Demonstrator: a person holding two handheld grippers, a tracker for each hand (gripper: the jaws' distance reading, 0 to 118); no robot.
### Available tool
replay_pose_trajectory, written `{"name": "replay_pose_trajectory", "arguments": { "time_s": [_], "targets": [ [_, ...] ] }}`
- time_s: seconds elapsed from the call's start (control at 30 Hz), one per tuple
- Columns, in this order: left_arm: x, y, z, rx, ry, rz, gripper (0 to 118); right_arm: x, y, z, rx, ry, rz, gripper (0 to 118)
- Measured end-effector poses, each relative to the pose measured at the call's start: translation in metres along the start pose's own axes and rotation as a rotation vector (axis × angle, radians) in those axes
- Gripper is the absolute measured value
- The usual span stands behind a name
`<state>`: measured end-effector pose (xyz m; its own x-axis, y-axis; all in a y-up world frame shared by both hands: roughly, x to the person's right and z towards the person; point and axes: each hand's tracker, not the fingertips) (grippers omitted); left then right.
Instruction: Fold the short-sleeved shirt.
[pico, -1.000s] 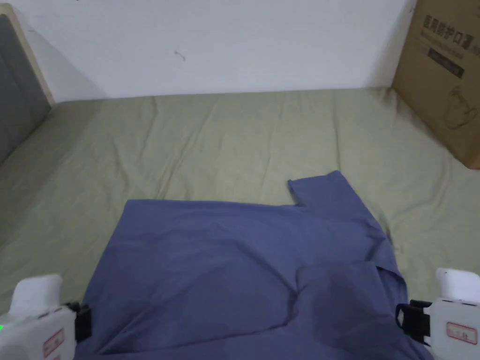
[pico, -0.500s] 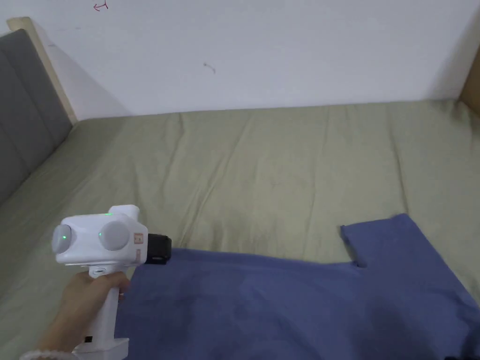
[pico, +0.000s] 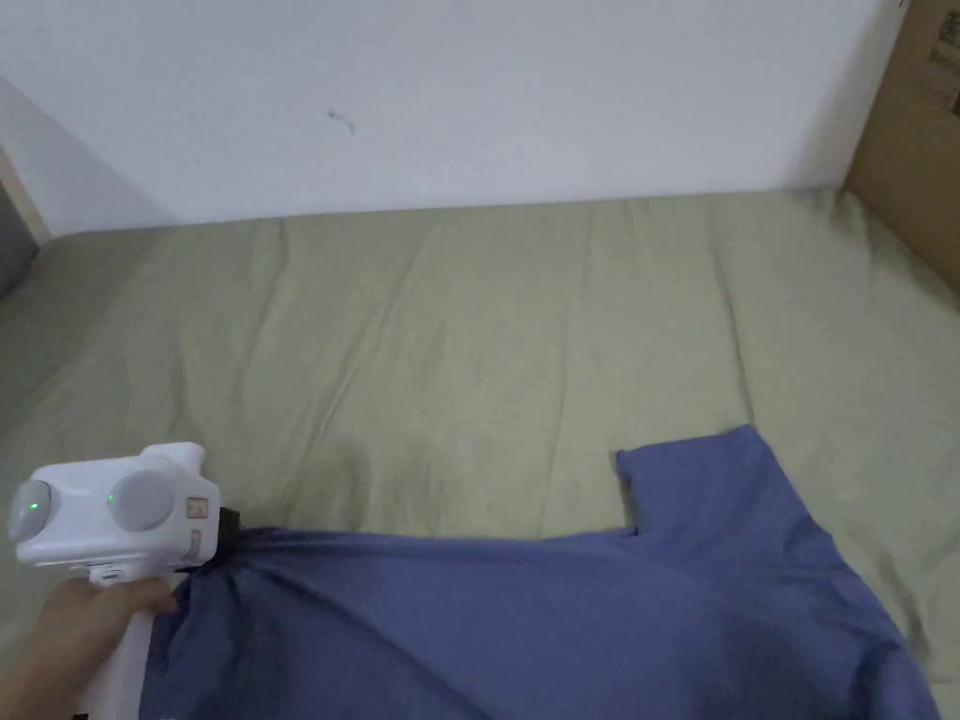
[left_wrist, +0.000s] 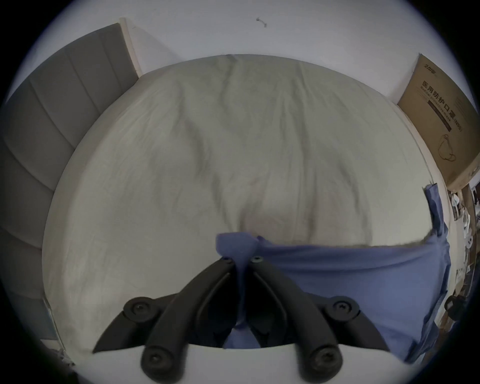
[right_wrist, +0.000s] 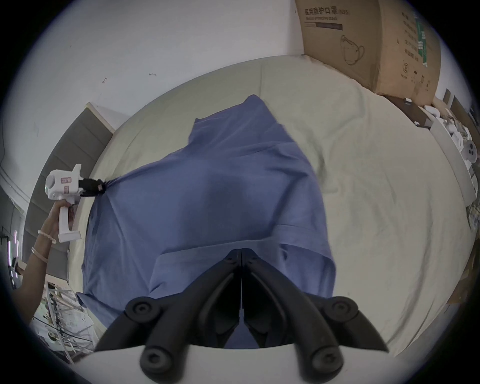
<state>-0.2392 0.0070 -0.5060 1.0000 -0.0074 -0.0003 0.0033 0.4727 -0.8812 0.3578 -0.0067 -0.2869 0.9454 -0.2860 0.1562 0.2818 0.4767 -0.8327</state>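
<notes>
I see a plain blue shirt (pico: 525, 619) with no print, lying on a pale olive-green bed sheet (pico: 487, 319). Left of the shirt, my left tool (pico: 228, 542) has a white body with black jaws and small green lights. Beyond the shirt the wall (pico: 469, 84) is white; to its right stands a brown cardboard box (pico: 923, 131) with dark printing.
</notes>
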Motion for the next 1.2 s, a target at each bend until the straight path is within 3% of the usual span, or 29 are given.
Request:
{"name": "replay_pose_trajectory", "arguments": {
  "time_s": [0.03,0.13,0.17,0.2,0.23,0.27,0.3,0.33,0.4,0.43,0.53,0.63,0.67,0.77,0.9,1.07,1.2],
  "targets": [
    [0.002,-0.001,0.002,0.001,-0.003,-0.001,3,0.002,0.005,-0.001,0.004,0.01,-0.027,1],
    [0.0,-0.002,0.01,0.025,0.001,-0.045,3,0.007,0.033,-0.006,0.018,0.006,-0.004,3],
    [-0.001,-0.002,0.017,0.026,-0.004,-0.043,3,0.008,0.049,-0.012,0.002,-0.023,0.061,16],
    [-0.002,-0.001,0.022,0.036,-0.01,-0.033,3,0.009,0.064,-0.02,-0.017,-0.032,0.095,56],
    [-0.004,0.0,0.027,0.045,-0.024,-0.014,3,0.011,0.081,-0.031,-0.041,-0.061,0.135,82],
    [-0.005,0.0,0.032,0.053,-0.039,0.007,3,-0.052,0.065,0.005,-0.042,-0.089,0.142,96],
    [-0.006,0.0,0.037,0.064,-0.043,0.018,3,-0.051,0.077,-0.004,-0.025,-0.087,0.129,97],
    [-0.007,0.001,0.042,0.067,-0.045,0.01,3,-0.047,0.091,-0.017,-0.029,-0.078,0.133,97],
    [-0.004,-0.001,0.05,0.086,-0.04,-0.01,3,-0.055,0.113,-0.035,-0.108,-0.18,0.117,97],
    [-0.003,-0.002,0.053,0.09,-0.037,-0.026,3,-0.056,0.12,-0.051,-0.143,-0.192,0.158,97],
    [-0.001,-0.003,0.059,0.097,-0.029,-0.038,3,-0.061,0.119,-0.09,-0.332,-0.14,0.193,96],
    [-0.002,-0.003,0.061,0.107,-0.026,-0.045,3,-0.078,0.119,-0.085,-0.288,-0.227,0.255,92],
    [-0.001,-0.003,0.062,0.106,-0.022,-0.054,3,-0.077,0.123,-0.08,-0.273,-0.211,0.242,81],
    [-0.002,-0.004,0.069,0.113,-0.027,-0.045,3,-0.089,0.121,-0.075,-0.252,-0.154,0.252,9],
    [-0.002,-0.005,0.089,0.127,-0.028,-0.045,3,-0.082,0.128,-0.07,-0.255,-0.153,0.186,5],
    [-0.006,0.0,0.138,0.189,-0.017,-0.058,3,-0.059,0.149,-0.011,-0.139,0.068,-0.054,5],
    [-0.008,0.007,0.19,0.268,-0.005,-0.062,3,-0.067,0.167,0.054,-0.016,0.113,-0.056,5]
  ]
}}
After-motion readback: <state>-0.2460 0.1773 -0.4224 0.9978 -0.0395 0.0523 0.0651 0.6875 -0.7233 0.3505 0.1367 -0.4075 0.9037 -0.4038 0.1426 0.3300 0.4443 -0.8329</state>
